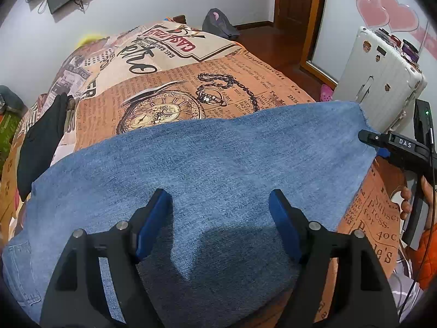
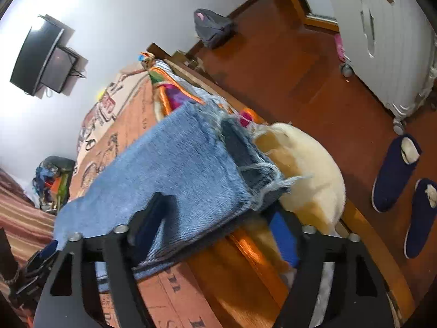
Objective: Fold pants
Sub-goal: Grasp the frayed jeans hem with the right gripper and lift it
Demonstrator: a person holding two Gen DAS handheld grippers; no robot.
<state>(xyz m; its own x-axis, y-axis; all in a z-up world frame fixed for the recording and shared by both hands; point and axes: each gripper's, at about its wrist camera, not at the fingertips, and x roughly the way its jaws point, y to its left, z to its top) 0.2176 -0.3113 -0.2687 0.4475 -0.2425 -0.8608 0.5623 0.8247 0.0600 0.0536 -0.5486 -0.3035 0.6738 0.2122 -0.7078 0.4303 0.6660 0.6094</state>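
Note:
Blue denim pants (image 1: pixel 207 169) lie flat across the bed, leg hems at the right. My left gripper (image 1: pixel 221 216) is open just above the middle of the denim, blue pads spread wide, holding nothing. My right gripper (image 1: pixel 367 136) shows at the right edge of the left wrist view, at the frayed hem. In the right wrist view the gripper (image 2: pixel 218 218) is open with the folded hem end (image 2: pixel 191 169) lying between its fingers; the left finger (image 2: pixel 153 218) is over the denim, the right blue pad (image 2: pixel 281 235) beside it.
The bed carries a newspaper-print cover (image 1: pixel 191 87) with a pocket-watch picture. A black garment (image 1: pixel 41 142) lies at the left. A white suitcase (image 1: pixel 379 82) stands right of the bed. Dark slippers (image 2: pixel 396 172) sit on the wooden floor. A cream cushion (image 2: pixel 306 169) lies at the bed edge.

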